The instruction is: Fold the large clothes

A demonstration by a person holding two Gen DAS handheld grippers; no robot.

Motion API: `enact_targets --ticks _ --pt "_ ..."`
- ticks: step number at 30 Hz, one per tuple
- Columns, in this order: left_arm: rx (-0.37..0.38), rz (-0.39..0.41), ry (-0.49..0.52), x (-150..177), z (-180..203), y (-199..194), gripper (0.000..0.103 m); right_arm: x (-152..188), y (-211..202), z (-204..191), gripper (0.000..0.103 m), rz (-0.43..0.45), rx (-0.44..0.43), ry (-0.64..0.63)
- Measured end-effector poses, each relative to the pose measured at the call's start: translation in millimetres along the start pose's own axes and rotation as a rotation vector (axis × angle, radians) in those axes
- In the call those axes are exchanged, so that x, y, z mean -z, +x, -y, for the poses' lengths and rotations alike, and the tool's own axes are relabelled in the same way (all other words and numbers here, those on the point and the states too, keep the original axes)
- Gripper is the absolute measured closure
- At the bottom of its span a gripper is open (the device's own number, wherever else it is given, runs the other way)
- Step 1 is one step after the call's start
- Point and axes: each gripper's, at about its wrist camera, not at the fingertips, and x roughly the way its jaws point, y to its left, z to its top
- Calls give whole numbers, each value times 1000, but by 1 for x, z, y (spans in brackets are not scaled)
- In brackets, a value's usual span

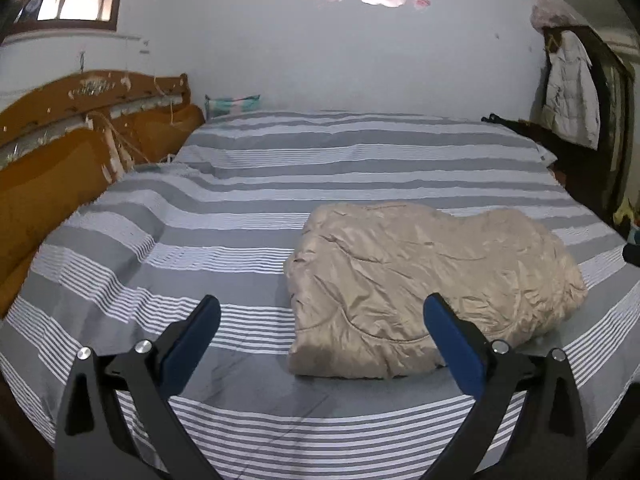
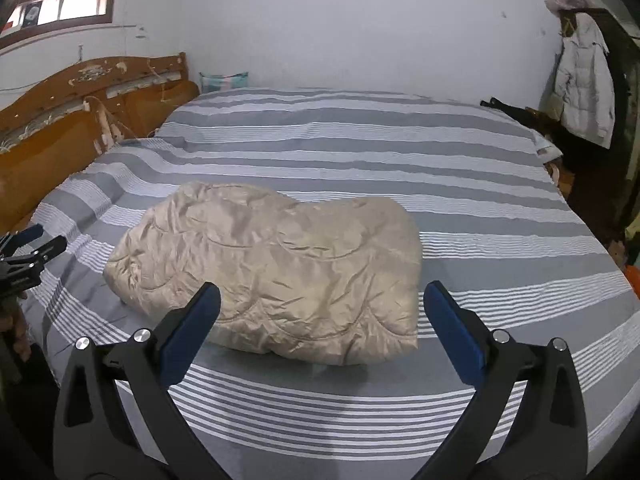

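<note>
A beige quilted padded jacket (image 1: 432, 280) lies folded into a compact bundle on the grey-and-white striped bed (image 1: 200, 240). In the left wrist view it sits to the right of centre; my left gripper (image 1: 322, 312) is open and empty, held above the bed's front edge, its right finger over the bundle's near corner. In the right wrist view the jacket (image 2: 272, 268) lies centred, just beyond my right gripper (image 2: 322, 300), which is open and empty. The left gripper also shows at the left edge of the right wrist view (image 2: 36, 244).
A worn wooden headboard (image 1: 60, 152) runs along the left side of the bed. A white puffer coat (image 1: 570, 92) hangs on dark furniture at the right. A small teal striped cushion (image 1: 232, 105) sits against the far wall.
</note>
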Motion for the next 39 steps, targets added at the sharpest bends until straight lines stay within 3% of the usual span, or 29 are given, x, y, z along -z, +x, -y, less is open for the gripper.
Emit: enact_targets --ticks 5,14,39 --pt "-35 3 -21 -1 -3 -3 2 2 -2 5 3 -7 17 37" --pt "-20 9 -35 -4 1 -7 2 4 -3 8 3 -17 60 60" --pt "-60 -2 -53 -2 -3 -5 2 2 -3 5 3 -19 56 55"
